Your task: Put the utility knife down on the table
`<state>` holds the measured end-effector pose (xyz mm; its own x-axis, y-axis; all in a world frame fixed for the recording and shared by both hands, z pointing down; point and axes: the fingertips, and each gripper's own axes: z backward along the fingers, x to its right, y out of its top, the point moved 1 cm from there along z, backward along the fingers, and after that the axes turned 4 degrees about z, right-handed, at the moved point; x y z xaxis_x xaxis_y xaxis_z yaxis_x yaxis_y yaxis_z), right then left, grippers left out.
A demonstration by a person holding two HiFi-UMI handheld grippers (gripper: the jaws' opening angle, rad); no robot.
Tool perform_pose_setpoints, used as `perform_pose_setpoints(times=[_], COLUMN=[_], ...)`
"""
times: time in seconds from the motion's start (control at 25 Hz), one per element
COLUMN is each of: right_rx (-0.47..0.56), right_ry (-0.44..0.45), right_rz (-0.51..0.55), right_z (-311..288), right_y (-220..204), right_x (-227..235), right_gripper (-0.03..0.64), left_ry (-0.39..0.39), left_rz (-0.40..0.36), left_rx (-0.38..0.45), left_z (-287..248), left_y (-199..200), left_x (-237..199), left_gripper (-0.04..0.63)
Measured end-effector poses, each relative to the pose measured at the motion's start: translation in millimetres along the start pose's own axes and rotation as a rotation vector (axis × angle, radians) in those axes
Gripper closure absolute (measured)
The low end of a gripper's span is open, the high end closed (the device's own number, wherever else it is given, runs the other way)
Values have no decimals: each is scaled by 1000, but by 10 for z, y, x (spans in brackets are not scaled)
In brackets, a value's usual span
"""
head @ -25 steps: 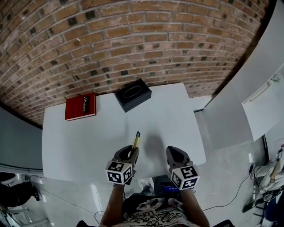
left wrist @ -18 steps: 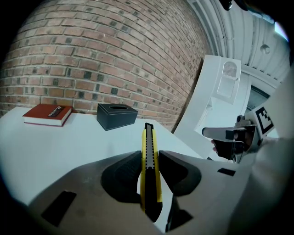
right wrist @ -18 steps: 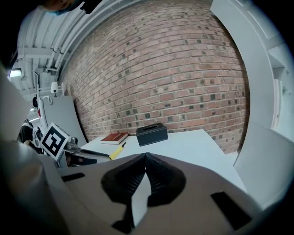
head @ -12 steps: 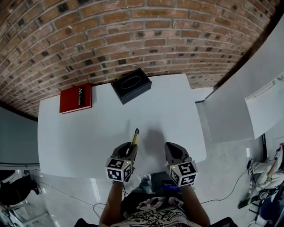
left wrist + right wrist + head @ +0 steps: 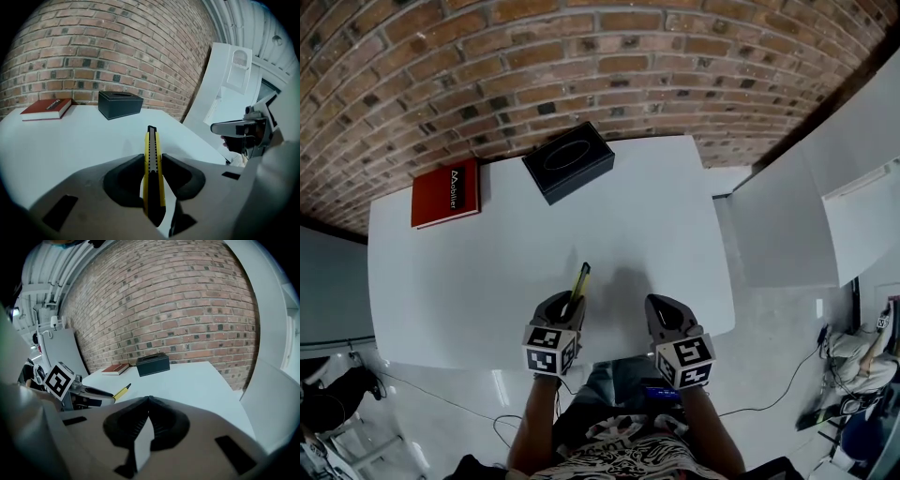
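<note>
A yellow and black utility knife (image 5: 152, 161) sticks forward out of my left gripper (image 5: 152, 164), which is shut on its handle. In the head view the utility knife (image 5: 578, 282) points away from me over the near part of the white table (image 5: 469, 272), and the left gripper (image 5: 565, 311) holds it a little above the surface. My right gripper (image 5: 661, 314) hovers at the table's near edge, shut with nothing in it; its jaws meet in the right gripper view (image 5: 148, 401). The right gripper view also shows the knife (image 5: 121, 392) at the left.
A black tissue box (image 5: 568, 161) stands at the back middle of the table, with a red book (image 5: 445, 193) at the back left. A brick wall (image 5: 581, 66) rises behind the table. White panels (image 5: 797, 216) stand to the right.
Both grippers and the knife have hardly moved over the table. The head camera has shifted, so the table, box and book sit higher and further left in view.
</note>
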<state>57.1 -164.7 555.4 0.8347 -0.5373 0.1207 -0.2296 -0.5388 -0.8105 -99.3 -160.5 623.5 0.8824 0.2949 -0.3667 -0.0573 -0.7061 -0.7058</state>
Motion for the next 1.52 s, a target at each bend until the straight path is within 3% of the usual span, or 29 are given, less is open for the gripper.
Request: perform_pose_setpoints(times=[0.52,1.0,1.52], right_rx=[-60,-81,-67], right_ry=[10,14,4], right_rz=[-64,-78,-90], right_z=[-106,-153,-96], right_y=[-236,-275,-228], right_x=[146,331,401], right_gripper=[617,617,617], left_ry=[55,105,86], left_rz=[-30,-112,-87], left_rx=[-109,-187,-213], left_z=[-254,-438,-494], left_y=[-288,-387,-429], left_x=[-112,-161,-144], left_gripper=[474,474,472])
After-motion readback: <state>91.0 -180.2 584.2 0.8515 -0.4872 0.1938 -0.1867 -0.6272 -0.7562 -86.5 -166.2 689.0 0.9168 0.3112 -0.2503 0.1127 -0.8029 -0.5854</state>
